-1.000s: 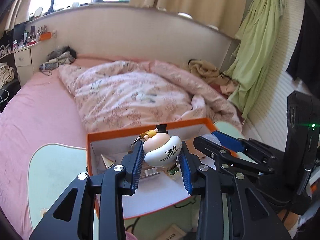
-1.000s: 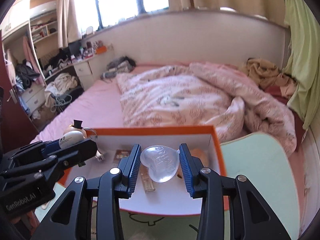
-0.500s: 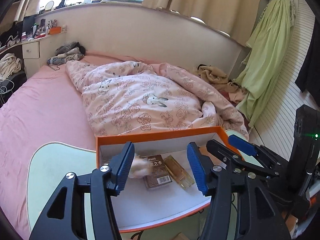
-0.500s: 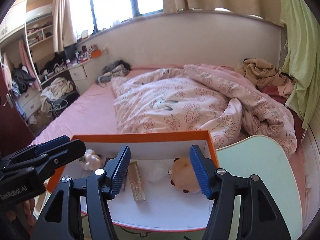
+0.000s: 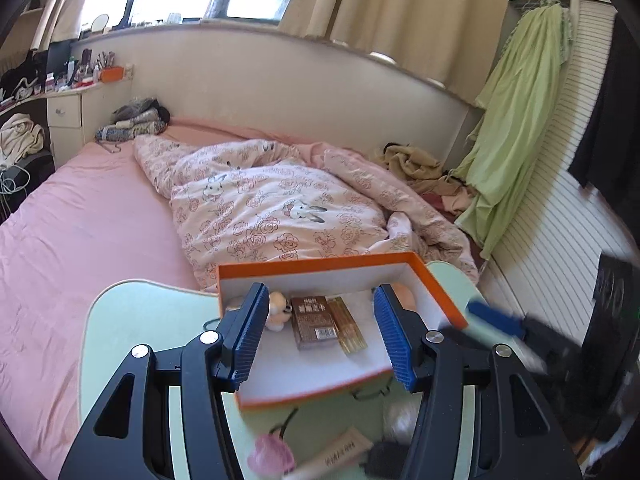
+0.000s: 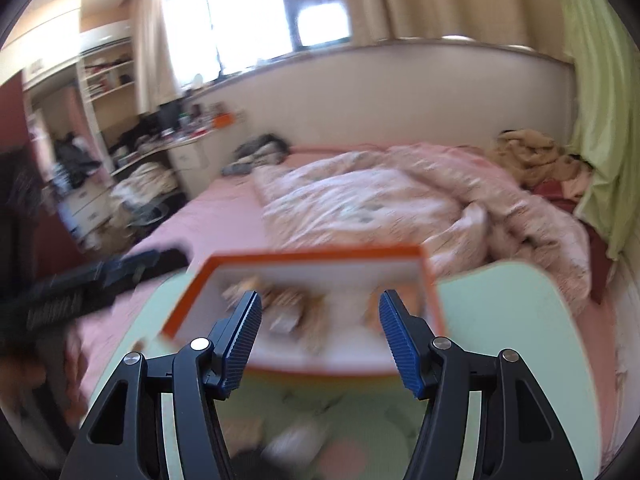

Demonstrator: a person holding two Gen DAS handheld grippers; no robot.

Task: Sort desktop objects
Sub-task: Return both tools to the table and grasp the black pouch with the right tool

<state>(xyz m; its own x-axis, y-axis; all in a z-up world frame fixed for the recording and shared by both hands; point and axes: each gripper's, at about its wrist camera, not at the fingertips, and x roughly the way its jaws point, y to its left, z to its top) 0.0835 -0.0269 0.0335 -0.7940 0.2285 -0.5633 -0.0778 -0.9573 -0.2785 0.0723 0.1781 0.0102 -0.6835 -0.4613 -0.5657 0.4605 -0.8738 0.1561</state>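
An orange-rimmed white box (image 5: 340, 266) stands on the pale green table (image 5: 132, 320). Inside lie a small round figurine (image 5: 277, 312), a brown card pack (image 5: 314, 322), a gold slim bottle (image 5: 348, 328) and an orange plush (image 5: 402, 294). My left gripper (image 5: 320, 340) hangs open and empty above the box's near side. My right gripper (image 6: 320, 344) is also open and empty, in a blurred view, above the same box (image 6: 320, 258). The right gripper's blue finger (image 5: 496, 318) shows blurred at the box's right.
On the table in front of the box lie a pink fluffy item (image 5: 270, 456), a beige tube (image 5: 336, 454), a white fluffy ball (image 5: 400, 420) and a dark cord (image 5: 368, 394). A pink bed with a floral quilt (image 5: 272, 216) lies behind. A slatted white wall (image 5: 552, 248) is at right.
Both grippers opened and dropped their loads, the figurine and a clear heart-shaped item, into the box. Since then both have pulled back and risen; the right one is moving fast.
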